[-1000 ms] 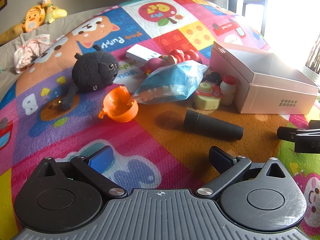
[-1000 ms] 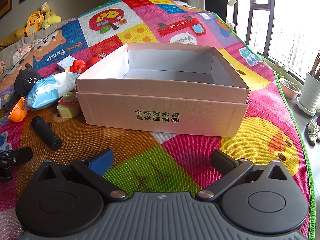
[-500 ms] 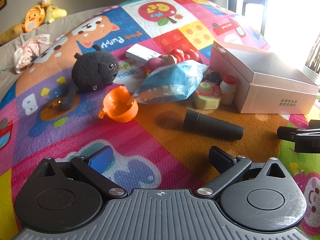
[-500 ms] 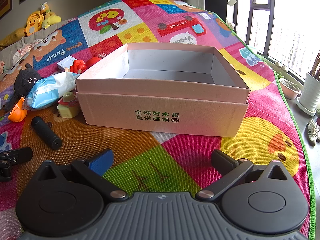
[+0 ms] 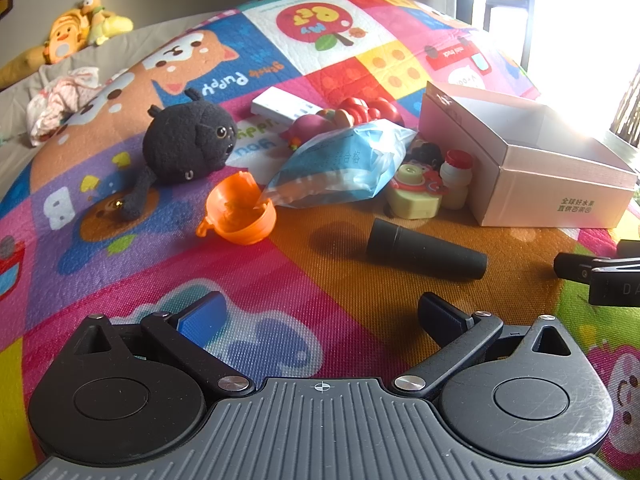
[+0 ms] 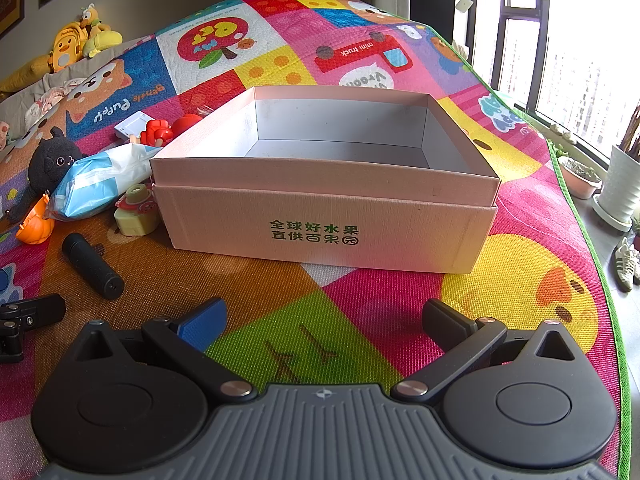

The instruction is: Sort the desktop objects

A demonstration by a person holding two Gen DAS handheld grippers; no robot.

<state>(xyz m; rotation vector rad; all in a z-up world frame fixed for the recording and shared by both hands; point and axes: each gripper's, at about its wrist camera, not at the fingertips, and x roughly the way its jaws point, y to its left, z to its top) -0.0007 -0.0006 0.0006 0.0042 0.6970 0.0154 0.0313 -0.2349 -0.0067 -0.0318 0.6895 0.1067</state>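
An empty pale cardboard box (image 6: pixel 328 224) with green print stands on the colourful play mat, straight ahead of my right gripper (image 6: pixel 324 320), which is open and holds nothing. Left of the box (image 5: pixel 532 188) lies a pile: a black cylinder (image 5: pixel 426 254), an orange capsule shell (image 5: pixel 240 216), a blue-white plastic bag (image 5: pixel 344 164), a black plush toy (image 5: pixel 188 144), a green toy camera (image 5: pixel 416 196), a small red-capped bottle (image 5: pixel 456 178), red toys (image 5: pixel 368 110) and a white card box (image 5: pixel 280 106). My left gripper (image 5: pixel 320 314) is open, short of the cylinder (image 6: pixel 92 266).
The mat's green edge (image 6: pixel 592 248) runs along the right, with a floor, a shoe (image 6: pixel 628 264) and white plant pots (image 6: pixel 624 184) beyond. Yellow plush toys (image 5: pixel 76 32) and a crumpled cloth (image 5: pixel 60 100) lie at the far left. The other gripper's black tip (image 5: pixel 600 276) shows at the right.
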